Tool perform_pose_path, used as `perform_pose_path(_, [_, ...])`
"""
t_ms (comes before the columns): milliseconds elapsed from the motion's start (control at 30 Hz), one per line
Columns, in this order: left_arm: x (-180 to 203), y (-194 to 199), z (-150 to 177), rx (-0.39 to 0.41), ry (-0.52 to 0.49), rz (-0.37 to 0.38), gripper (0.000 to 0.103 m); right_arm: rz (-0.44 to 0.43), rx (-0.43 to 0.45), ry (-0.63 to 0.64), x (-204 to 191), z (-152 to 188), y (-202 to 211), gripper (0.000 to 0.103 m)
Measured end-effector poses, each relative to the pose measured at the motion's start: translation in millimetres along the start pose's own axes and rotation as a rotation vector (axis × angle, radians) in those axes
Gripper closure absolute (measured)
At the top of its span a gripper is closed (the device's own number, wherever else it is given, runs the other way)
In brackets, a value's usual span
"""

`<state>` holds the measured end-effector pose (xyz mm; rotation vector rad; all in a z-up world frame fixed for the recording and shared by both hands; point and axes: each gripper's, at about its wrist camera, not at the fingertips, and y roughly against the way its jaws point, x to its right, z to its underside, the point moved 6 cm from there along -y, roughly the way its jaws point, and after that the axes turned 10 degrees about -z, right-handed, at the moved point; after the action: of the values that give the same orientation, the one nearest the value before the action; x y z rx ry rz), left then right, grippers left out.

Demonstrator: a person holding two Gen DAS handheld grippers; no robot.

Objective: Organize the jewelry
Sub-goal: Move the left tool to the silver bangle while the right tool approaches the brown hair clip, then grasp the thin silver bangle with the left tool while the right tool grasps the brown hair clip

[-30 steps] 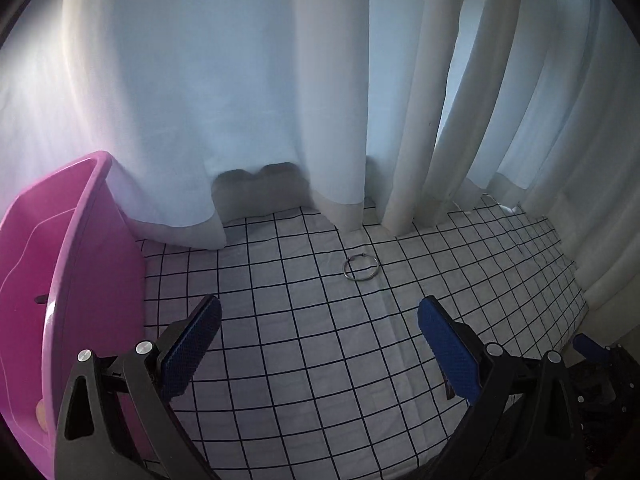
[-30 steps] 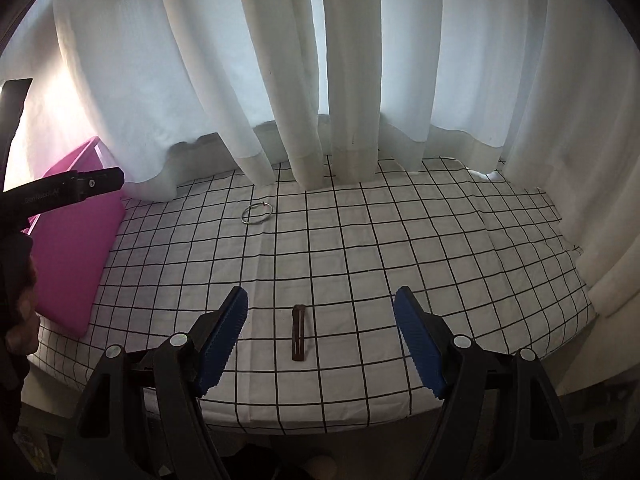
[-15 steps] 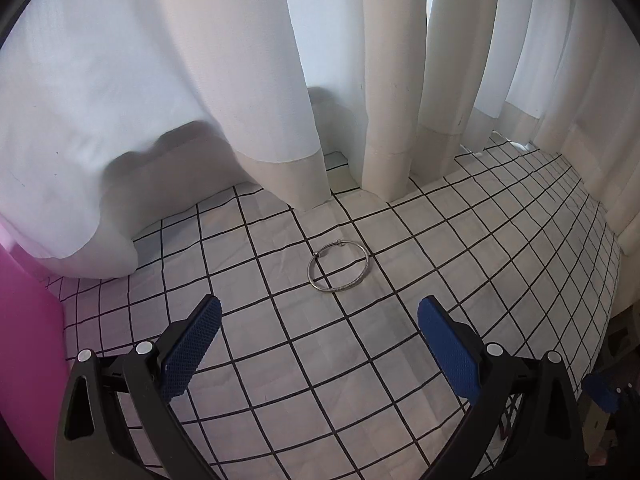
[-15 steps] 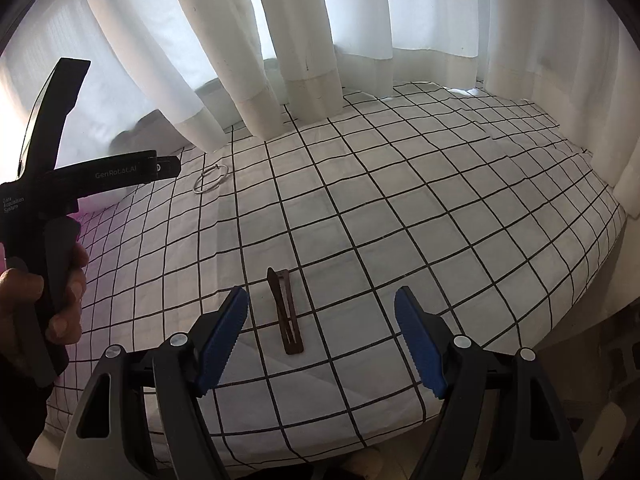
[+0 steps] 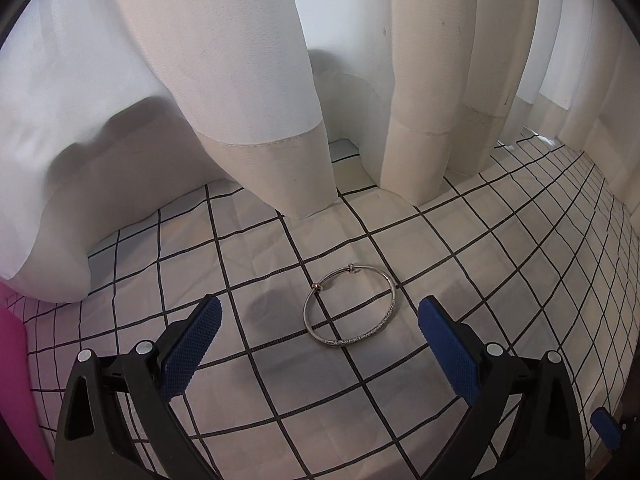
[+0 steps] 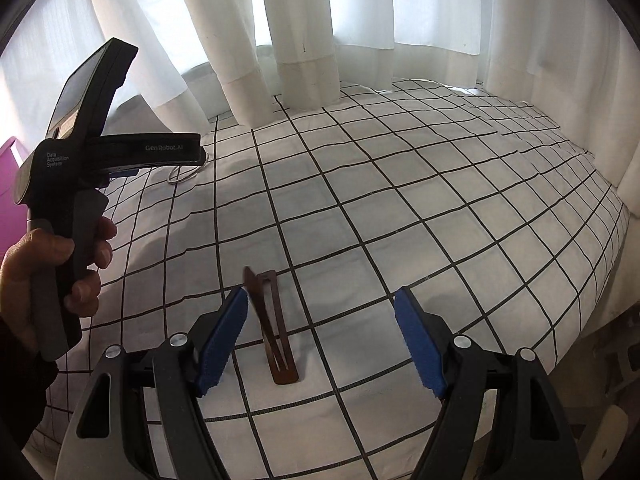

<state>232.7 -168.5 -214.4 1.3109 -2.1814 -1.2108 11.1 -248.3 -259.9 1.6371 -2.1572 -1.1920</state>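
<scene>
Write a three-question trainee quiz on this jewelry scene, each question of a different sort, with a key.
1. True or false: the left tool is closed on the silver bangle.
2. Multiple choice: the brown hair clip lies (A) inside the pink bin, (B) on the checked cloth between the right tool's fingers, nearer the left one, (C) under the curtain.
3. Fill in: both tools' jaws stand ____.

Key
1. False: the bangle lies flat on the cloth, ahead of the open fingers and untouched.
2. B
3. open
</scene>
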Motion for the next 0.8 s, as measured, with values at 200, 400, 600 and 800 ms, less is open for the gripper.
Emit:
perform_pose_path(200, [3.9,-7.2,5.9,-0.004,-0.026,0.001,0.006,-0.015,-0.011,0.018,-7.6,2.1,-4.0,0.031])
perform_pose_path(400, [8.4,-12.3,8.1,-0.008,-0.047,0.005,0.006,0.001,-0.007,0.050,-14.5,0.7,-7.9,0.031])
perform_pose_path(600, [14.5,-17.6,0.0,-0.011,-0.051,0.027,0.005,0.000,-0.014,0.055,-15.7,2.9,-11.0,0.031])
perform_pose_path(800, [22.5,-20.8,-6.0,-0.011,-0.060,0.032,0.006,0.025,-0.007,0.096,-19.0,6.9,-12.8,0.031])
